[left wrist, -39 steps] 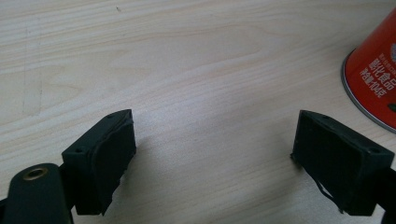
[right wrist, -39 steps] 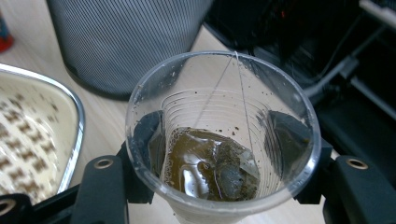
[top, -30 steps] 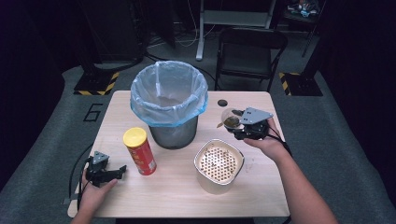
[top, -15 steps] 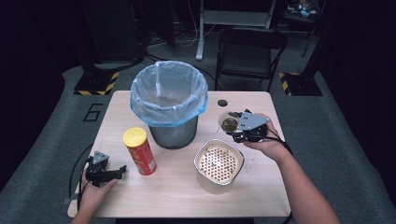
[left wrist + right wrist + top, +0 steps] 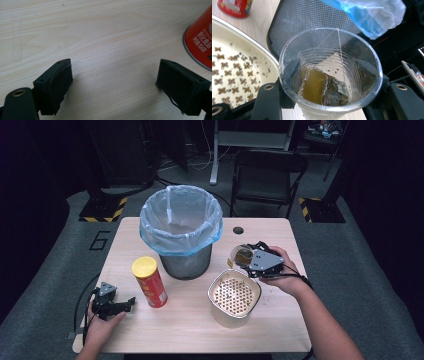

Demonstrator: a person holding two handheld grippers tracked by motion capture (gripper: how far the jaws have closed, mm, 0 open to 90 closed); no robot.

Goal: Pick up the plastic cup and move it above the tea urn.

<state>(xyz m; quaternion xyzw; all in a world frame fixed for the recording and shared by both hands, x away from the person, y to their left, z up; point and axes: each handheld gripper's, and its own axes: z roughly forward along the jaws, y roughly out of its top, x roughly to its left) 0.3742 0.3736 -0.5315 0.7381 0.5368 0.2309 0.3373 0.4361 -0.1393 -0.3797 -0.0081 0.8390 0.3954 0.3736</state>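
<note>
Clear plastic cup with brown tea and a soaked tea bag sits clamped between the half-closed jaws of the right gripper, tilted. The perforated strainer pot lies at about seven o'clock from the cup, just beside; the lined bin at ten o'clock. The left gripper rests wide open and empty on the table, well apart. The cup's base is hidden.

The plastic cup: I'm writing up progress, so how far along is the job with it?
Done: the right gripper is shut on the plastic cup, lifted beside the strainer pot. In hand: tea and a teabag remain inside, cup near upright. Left, probably: emptying the cup, perhaps through the strainer, and binning it in the lined bin. The left gripper rests open.
</note>
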